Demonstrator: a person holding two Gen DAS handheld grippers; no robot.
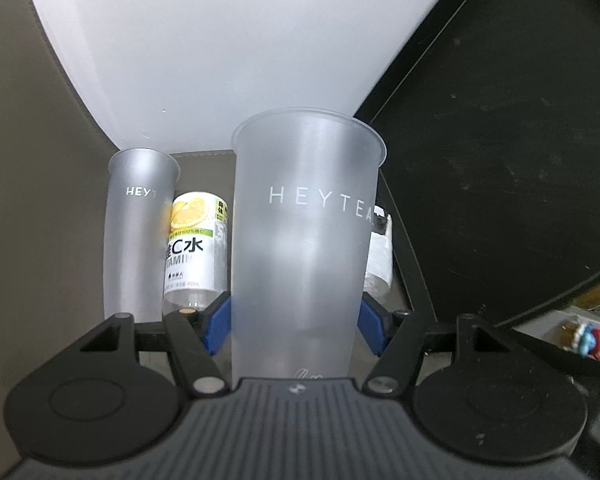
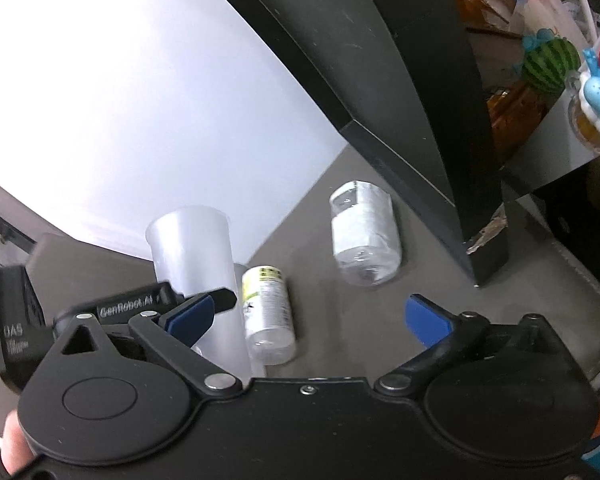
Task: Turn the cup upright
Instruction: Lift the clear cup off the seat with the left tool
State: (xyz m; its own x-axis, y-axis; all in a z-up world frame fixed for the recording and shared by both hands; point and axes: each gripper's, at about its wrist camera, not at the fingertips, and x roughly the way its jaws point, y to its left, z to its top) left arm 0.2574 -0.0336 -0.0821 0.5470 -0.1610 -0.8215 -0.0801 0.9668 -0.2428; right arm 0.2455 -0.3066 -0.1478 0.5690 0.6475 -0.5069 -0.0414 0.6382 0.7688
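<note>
A frosted plastic HEYTEA cup stands mouth up between the blue pads of my left gripper, which is shut on its lower half. A second frosted HEYTEA cup stands upright further left, behind it. In the right wrist view the held cup shows at left with the left gripper clamped on it. My right gripper is open and empty above the grey table, to the right of the cup.
A lemon vitamin water bottle lies between the two cups; it also shows in the right wrist view. A clear white-labelled bottle lies further back. A black box rises at right, with toys beyond. A white wall stands behind.
</note>
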